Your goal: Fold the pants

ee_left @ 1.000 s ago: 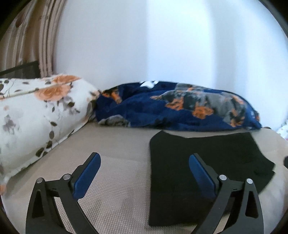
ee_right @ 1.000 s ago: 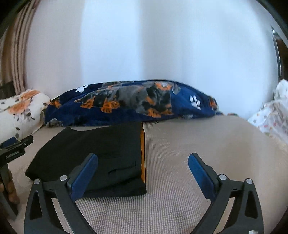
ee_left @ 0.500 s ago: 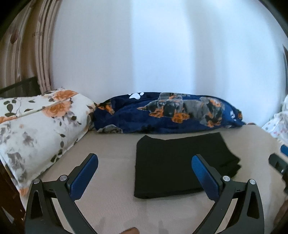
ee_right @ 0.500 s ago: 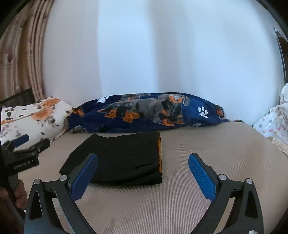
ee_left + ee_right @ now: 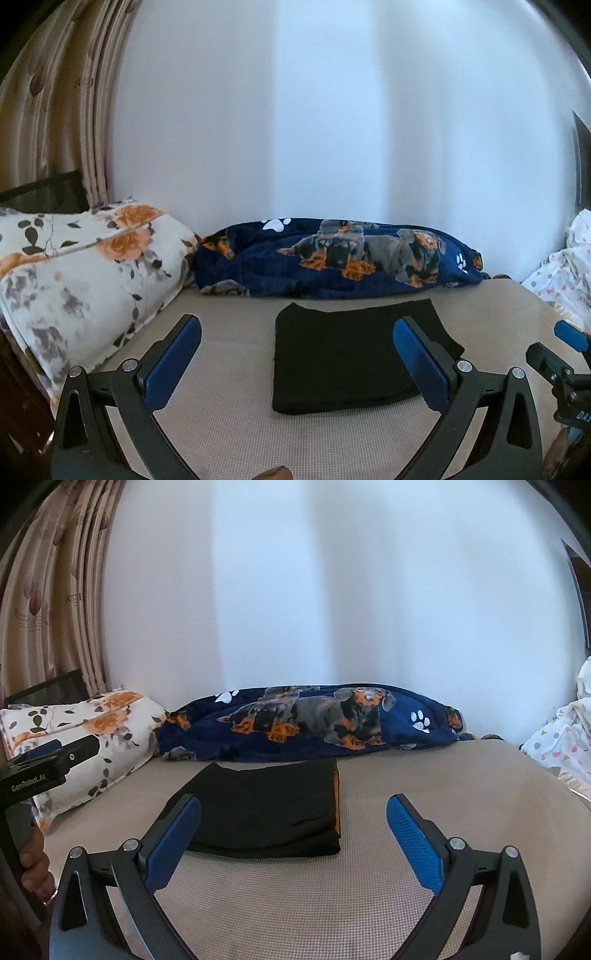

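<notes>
**Both grippers wide open, nothing in them**

We've got the left gripper (image 5: 297,354) held level, blue-padded fingers (image 5: 173,363) spread wide with nothing between them. Same deal for our right gripper (image 5: 293,834): fingers (image 5: 413,843) fully apart, gripping nothing. From the right wrist cam we can see the left gripper off to the left, with a bit of the hand (image 5: 35,871) wrapped round its handle.

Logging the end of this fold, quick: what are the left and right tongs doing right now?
Left tongs: open, empty, above the beige mattress, clear of the folded black pants.
Right tongs: open, holding nothing.
</notes>
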`<action>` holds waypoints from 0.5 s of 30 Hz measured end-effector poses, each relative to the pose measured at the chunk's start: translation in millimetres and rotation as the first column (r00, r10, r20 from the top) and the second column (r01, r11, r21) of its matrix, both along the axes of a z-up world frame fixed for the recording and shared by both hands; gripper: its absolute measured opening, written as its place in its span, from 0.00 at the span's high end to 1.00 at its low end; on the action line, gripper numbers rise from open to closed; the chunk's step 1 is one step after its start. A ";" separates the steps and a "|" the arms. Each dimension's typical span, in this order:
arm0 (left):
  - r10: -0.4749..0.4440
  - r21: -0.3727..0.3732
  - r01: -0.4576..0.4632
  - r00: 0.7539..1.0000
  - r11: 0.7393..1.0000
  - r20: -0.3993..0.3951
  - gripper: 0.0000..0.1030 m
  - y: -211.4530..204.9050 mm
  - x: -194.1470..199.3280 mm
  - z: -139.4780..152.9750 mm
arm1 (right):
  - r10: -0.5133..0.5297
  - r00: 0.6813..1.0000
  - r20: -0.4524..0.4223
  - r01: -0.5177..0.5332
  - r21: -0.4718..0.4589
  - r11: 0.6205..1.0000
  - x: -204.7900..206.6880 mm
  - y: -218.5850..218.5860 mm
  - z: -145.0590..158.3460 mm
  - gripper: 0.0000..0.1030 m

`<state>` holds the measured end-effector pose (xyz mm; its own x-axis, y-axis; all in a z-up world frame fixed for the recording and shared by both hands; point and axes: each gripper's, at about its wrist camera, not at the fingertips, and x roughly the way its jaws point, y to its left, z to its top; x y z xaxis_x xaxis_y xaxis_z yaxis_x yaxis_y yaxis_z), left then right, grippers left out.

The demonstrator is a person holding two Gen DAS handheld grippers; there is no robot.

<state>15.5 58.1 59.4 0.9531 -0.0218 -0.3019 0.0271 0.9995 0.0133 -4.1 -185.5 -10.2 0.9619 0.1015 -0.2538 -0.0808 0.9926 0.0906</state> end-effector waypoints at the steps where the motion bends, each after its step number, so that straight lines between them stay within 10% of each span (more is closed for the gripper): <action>1: -0.002 0.006 0.002 1.000 1.000 0.003 0.00 -1.0 -1.3 0.5 | 0.000 1.000 0.001 0.000 -0.001 1.000 -1.6 0.9 0.1 0.03; 15: -0.025 0.036 0.026 0.999 0.999 -0.041 0.00 -12.3 2.4 -9.3 | 0.010 0.999 -0.032 -0.010 0.001 1.000 2.6 3.4 -7.8 0.03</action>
<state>17.9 45.8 50.1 0.9394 -0.0341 -0.3413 0.0536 0.9974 0.0479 -1.5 -182.1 -18.0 0.9522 0.1117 -0.2843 -0.0881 0.9916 0.0945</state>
